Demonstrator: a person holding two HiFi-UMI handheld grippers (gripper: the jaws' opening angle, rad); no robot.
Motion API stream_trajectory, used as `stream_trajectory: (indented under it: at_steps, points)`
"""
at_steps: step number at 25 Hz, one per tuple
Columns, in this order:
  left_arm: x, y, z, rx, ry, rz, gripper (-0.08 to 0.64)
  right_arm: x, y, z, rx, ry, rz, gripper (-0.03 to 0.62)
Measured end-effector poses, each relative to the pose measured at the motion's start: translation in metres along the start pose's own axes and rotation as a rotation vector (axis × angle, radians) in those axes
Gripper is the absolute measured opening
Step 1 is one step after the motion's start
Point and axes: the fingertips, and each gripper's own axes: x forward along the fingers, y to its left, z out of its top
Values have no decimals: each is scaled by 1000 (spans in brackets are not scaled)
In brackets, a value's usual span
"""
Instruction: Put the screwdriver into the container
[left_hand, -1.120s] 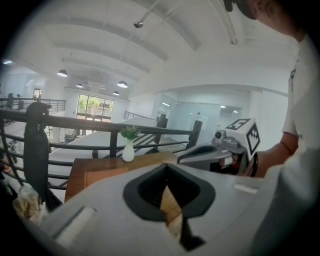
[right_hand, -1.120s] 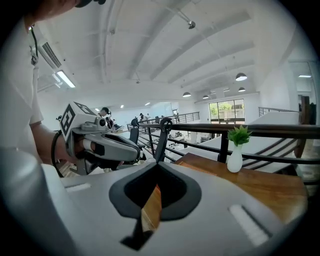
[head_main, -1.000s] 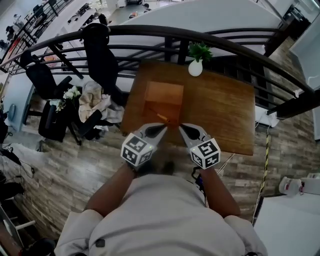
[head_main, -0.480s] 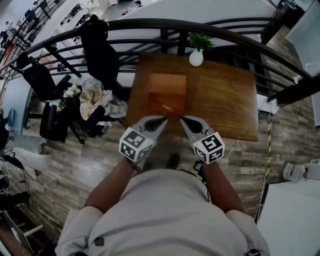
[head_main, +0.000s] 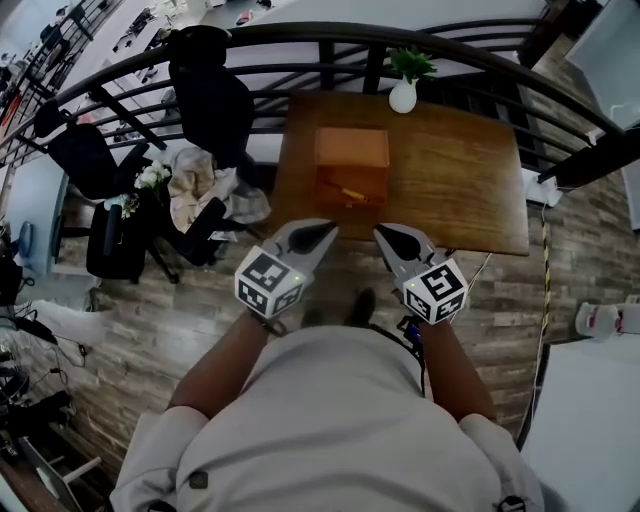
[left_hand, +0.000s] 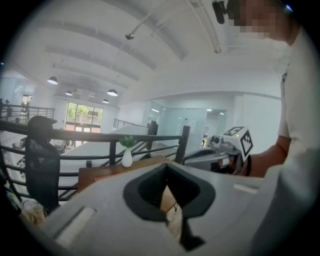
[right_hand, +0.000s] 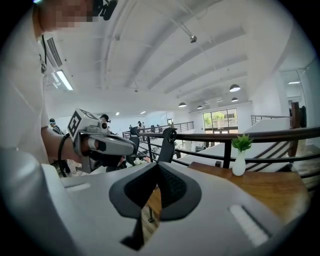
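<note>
screwdriver: screwdriver lies inside the container, small yellowish streak, same spot as a second ago
container: orange-brown open box on the counter, toward its left half, not shifted
counter: wooden counter sits further up the head view than before; the person has backed off from it
left tongs: left tongs closed tip to tip, nothing in them; a second ago tips were at the counter's near edge by the container, now short of that edge, over the plank floor
right tongs: right tongs fully closed, empty; pulled back the same way, beside the left one, apart from it
vase: white vase with green plant at the counter's far edge, unmoved
surroundings: black railing behind the counter, black chair to the left
</note>
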Motion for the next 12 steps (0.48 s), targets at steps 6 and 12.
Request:
stream_trajectory:
  at_steps: [6,12]
  points:
    - [-46,-12,-6,36,-17,-36,5,-8,44,0,-2,-24,-34,8]
    - [-95,-35,-16,56,-37,-79,3,-23,92,-4,5,-38,-62,8]
